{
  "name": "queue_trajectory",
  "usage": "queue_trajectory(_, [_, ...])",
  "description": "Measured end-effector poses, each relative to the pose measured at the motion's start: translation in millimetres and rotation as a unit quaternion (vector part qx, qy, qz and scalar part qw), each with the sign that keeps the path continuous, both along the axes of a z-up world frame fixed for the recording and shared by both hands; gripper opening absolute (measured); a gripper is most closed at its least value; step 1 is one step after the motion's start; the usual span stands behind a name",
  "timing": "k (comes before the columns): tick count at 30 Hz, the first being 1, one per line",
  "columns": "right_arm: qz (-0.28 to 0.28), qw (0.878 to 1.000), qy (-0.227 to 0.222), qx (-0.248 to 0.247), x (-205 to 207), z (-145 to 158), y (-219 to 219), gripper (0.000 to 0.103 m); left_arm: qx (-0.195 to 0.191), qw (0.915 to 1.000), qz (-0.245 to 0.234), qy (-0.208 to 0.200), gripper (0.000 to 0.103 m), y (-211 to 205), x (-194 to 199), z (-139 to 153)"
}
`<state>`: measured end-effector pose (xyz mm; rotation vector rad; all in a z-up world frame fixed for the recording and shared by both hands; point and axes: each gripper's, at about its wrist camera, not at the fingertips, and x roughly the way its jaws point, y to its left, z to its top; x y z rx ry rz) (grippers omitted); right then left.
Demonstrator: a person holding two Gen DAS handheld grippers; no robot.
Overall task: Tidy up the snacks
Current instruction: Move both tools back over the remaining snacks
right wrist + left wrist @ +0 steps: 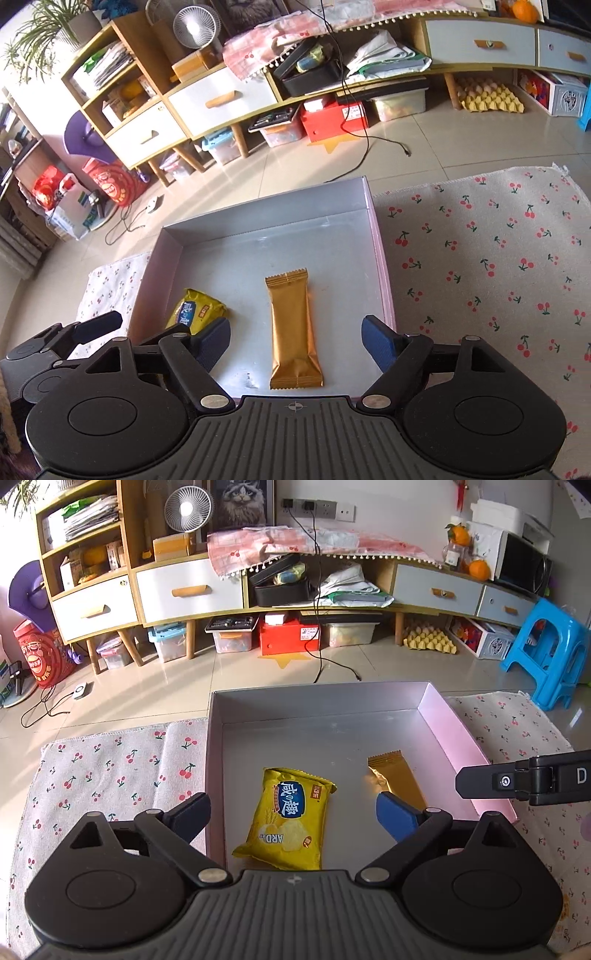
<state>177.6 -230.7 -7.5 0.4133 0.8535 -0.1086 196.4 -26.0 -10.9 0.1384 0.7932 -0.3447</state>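
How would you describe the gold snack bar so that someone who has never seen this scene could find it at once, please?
Find the shallow grey box with pink outer sides, resting on the cherry-print cloth on the floor. Two snacks lie inside it near the front edge. The gold snack bar is the long, narrow, plain one on the right, unlike the squat yellow packet with a blue label to its left.

Work surface is covered w/ a cherry-print cloth (480, 258); tabletop under it cannot be made out. A shallow grey box (258, 236) w/ pink outer walls is set directly on the cloth, which shows at its 3 and 9 o'clock sides. Inside, flat on the box floor: a yellow snack pack (288, 819) at 9 o'clock and a gold bar wrapper (293, 332) at 3 o'clock, near but apart.
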Motion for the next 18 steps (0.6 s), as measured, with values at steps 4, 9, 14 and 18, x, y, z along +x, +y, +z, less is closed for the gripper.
queue_trajectory(4, [0.005, 0.999, -0.016, -0.038, -25, 14, 9, 0.086, 0.007, 0.9999, 0.012, -0.005, 0.100, 6, -17, 9])
queue_trajectory(9, [0.003, 0.997, -0.040, -0.064, -57, 24, 15, 0.094, 0.019, 0.9996, 0.021, -0.007, 0.102, 11, -38, 16])
queue_trajectory(14, [0.017, 0.996, -0.028, -0.078, -81, 25, 25, 0.094, 0.039, 0.9984, 0.038, 0.016, 0.102, 19, -55, 15])
queue_trajectory(18, [0.029, 0.996, -0.012, -0.086, -100, 19, 34, 0.094, 0.064, 0.9963, 0.049, 0.031, 0.102, 25, -67, 8])
